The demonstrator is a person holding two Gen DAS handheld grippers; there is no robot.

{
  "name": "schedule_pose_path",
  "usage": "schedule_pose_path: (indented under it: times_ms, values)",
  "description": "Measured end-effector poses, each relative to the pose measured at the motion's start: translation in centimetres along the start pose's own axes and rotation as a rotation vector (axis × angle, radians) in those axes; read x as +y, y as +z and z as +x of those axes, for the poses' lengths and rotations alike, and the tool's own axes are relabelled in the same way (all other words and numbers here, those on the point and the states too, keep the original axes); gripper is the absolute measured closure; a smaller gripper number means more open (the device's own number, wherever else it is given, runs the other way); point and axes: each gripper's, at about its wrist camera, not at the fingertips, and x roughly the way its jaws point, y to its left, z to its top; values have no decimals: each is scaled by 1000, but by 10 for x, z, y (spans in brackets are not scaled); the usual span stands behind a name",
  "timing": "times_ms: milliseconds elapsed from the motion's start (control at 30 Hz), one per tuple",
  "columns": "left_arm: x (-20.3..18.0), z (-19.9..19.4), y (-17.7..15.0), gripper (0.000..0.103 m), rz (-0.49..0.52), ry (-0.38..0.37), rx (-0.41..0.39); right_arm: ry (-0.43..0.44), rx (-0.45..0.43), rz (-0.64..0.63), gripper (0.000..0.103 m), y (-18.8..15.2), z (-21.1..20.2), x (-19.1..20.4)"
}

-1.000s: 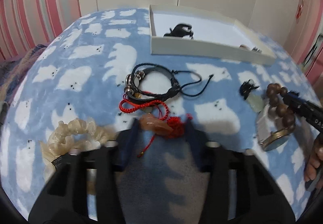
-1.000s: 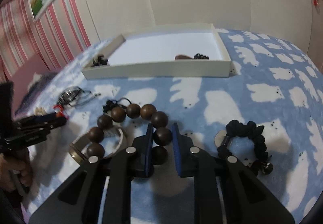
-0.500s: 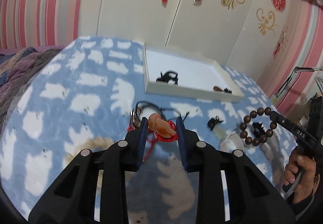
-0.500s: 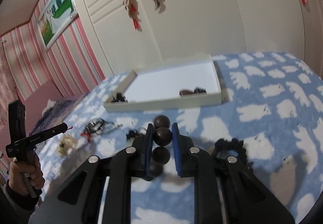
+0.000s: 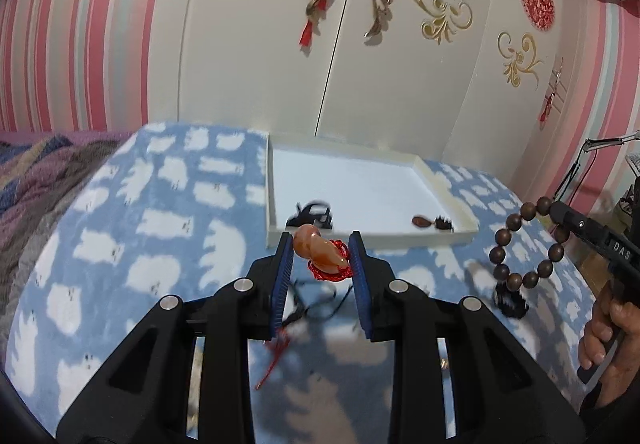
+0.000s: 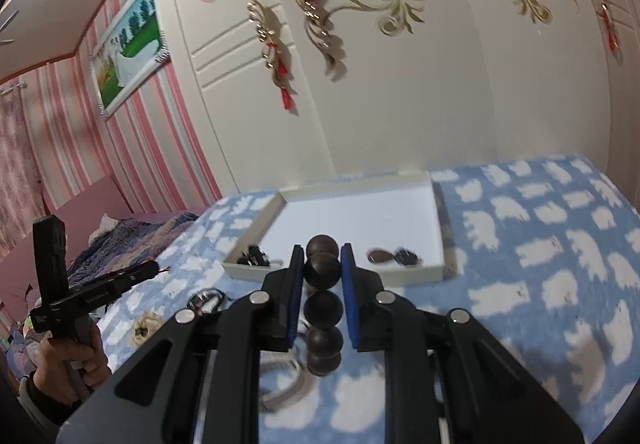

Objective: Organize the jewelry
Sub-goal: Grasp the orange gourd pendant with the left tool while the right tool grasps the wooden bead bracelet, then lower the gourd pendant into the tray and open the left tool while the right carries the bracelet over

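While both my grippers hang above the blue cloud-print blanket (image 5: pixel 152 228) | left gripper (image 5: pixel 321 258) clamped on orange gourd pendant (image 5: pixel 316 248) | right gripper (image 6: pixel 320 270) clamped on dark wooden bead bracelet (image 6: pixel 322 308) | shallow white tray (image 5: pixel 400 236) straight ahead, its near wall just past my left fingertips.

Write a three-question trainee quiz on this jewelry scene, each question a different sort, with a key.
1. True or false: the left gripper holds the orange pendant on its red cord clear of the blue blanket.
2. What does the right gripper hold? A) a silver watch B) the brown wooden bead bracelet C) a gold ring
3. Fill in: the white tray already holds ___ dark pieces, one by its left wall, one by its right.

Key: 1 true; 2 B; 3 two.
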Motion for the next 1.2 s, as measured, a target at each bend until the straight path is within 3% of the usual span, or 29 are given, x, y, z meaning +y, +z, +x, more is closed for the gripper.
schedule_pose_path:
  times_ms: [333,700,967,1200]
  values:
    - [-19,33,35,76,29,23,-45,-3,-46,-60,85,35,37,16]
    - [-29,93,68,76,26,36,-31,-22,-10,-104,85,58,98,23]
    - [-31,138,58,76,47,93,5,-31,31,-117,85,46,137,20]
    - [-33,146,47,76,65,105,14,-82,38,-116,85,38,146,13]
